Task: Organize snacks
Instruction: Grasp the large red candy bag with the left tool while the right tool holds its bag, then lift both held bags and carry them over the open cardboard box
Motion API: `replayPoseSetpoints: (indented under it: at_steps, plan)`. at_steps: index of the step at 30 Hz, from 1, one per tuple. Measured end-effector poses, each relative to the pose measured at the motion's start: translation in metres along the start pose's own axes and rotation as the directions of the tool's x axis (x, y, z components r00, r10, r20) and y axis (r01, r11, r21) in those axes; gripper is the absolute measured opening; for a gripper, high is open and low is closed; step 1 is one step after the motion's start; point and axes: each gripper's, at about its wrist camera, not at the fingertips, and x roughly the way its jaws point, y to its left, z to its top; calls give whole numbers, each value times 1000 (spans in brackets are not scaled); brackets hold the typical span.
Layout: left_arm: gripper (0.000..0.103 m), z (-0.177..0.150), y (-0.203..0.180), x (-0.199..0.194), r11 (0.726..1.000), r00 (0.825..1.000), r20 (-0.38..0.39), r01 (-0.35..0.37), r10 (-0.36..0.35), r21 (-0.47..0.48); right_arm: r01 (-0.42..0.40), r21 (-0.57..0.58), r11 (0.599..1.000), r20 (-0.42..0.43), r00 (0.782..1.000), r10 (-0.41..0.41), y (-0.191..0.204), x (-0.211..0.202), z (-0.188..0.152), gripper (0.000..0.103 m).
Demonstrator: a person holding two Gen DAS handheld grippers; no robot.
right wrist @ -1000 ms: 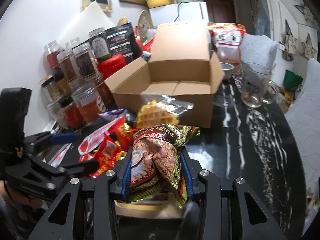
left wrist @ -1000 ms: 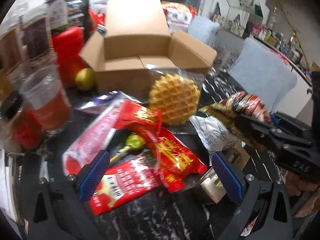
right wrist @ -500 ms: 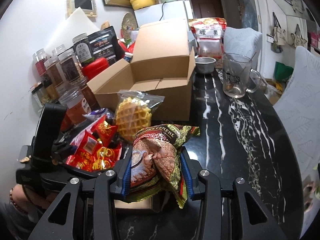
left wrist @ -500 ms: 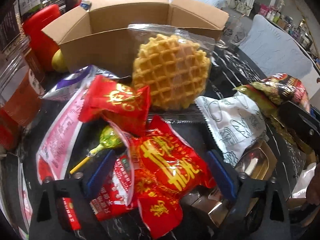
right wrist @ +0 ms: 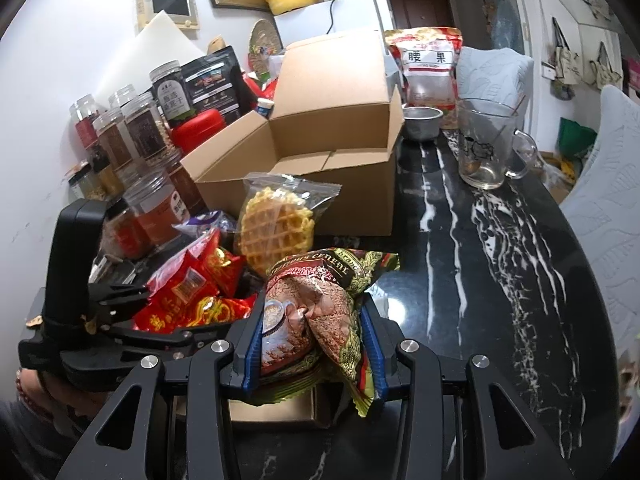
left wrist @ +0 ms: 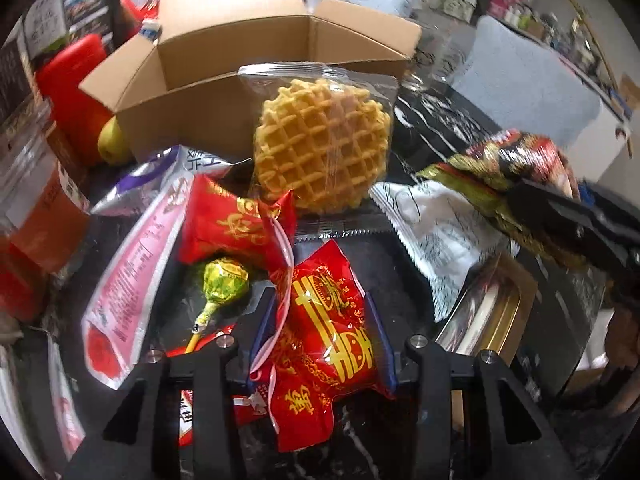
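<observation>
Red packet (left wrist: 324, 344) with gold lettering, flat on the tabletop (right wrist: 472, 264) at the near edge of the snack heap, between the left gripper (left wrist: 320, 344) fingers (left wrist: 262, 332) as they close, blue pads at both flanks; likely pinched across its narrow width for a clean lift. Lollipop (left wrist: 224, 280) just beside, outside the grip. Brown grain packet (right wrist: 312, 312) clamped tight in the right gripper (right wrist: 314, 344), raised and apparently bound for the open cardboard box (right wrist: 320, 152) behind the bagged waffle (left wrist: 320, 148).
</observation>
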Motion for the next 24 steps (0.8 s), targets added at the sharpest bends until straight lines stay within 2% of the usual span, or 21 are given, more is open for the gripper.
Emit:
replayPoseSetpoints:
  at_steps: [5, 7, 8, 12, 14, 15, 17, 24]
  plan:
    - [44, -1, -14, 2, 996, 999, -12, -52, 53, 68, 4, -2, 1000, -6, 1000, -4, 2, 3, 0, 41]
    - [44, 1, -20, 10, 999, 999, -26, -17, 18, 41, 6, -2, 1000, -8, 1000, -6, 2, 4, 0, 42]
    - [44, 3, -14, 15, 999, 998, -50, 44, -44, 0, 4, -1, 1000, -9, 1000, -4, 2, 4, 1, 42]
    - [45, 7, -12, 15, 999, 999, -4, 32, -32, -10, 4, 2, 1000, -6, 1000, -4, 1, 2, 0, 42]
    - [42, 8, -12, 14, 999, 999, 10, 37, -36, -18, 9, 3, 1000, -6, 1000, -9, 0, 2, 0, 42]
    - [37, 9, -11, 12, 998, 999, 11, 49, -48, -30, 11, 5, 1000, -6, 1000, -11, 0, 1, 0, 42]
    - [36, 9, -12, 11, 998, 999, 16, 45, -44, -35, 9, 9, 1000, -5, 1000, -9, -1, 1, -1, 42]
    - [35, 2, -17, -22, 999, 997, 66, 35, -34, -12, -1, 12, 1000, -2, 1000, 1, 2, 0, 0, 42]
